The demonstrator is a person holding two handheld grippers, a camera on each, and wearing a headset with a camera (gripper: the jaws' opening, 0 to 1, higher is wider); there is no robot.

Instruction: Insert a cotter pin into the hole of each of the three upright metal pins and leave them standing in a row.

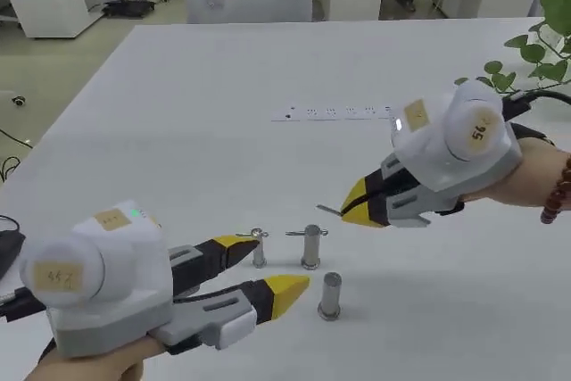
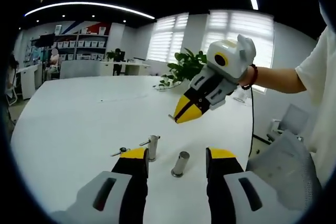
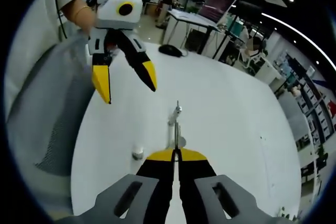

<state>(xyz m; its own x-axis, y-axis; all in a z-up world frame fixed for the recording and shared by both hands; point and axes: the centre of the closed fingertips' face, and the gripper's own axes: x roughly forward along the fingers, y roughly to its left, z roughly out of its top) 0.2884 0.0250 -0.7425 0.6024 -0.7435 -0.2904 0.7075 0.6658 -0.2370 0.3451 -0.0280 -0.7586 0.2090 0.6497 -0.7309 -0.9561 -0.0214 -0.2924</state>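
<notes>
White tabletop (image 1: 178, 113). Right gripper (image 1: 355, 208) clamped on cotter pin (image 1: 328, 211): lower to bare metal pin (image 1: 330, 294) at six o'clock, feed through level. Left gripper (image 1: 278, 263) spread, empty.

On the table (image 1: 178, 131) three metal pins stand close together. The left pin (image 1: 259, 252) and middle pin (image 1: 310, 247) are side by side, and the third pin (image 1: 330, 296) stands in front, slightly right. The left gripper (image 1: 278, 263) lies to their left. The right gripper (image 1: 352, 211) hangs above and to their right, with a cotter pin (image 1: 328, 211) at its tip. A power strip (image 1: 335, 112) lies farther back, and a plant (image 1: 535, 51) stands at the right edge.
</notes>
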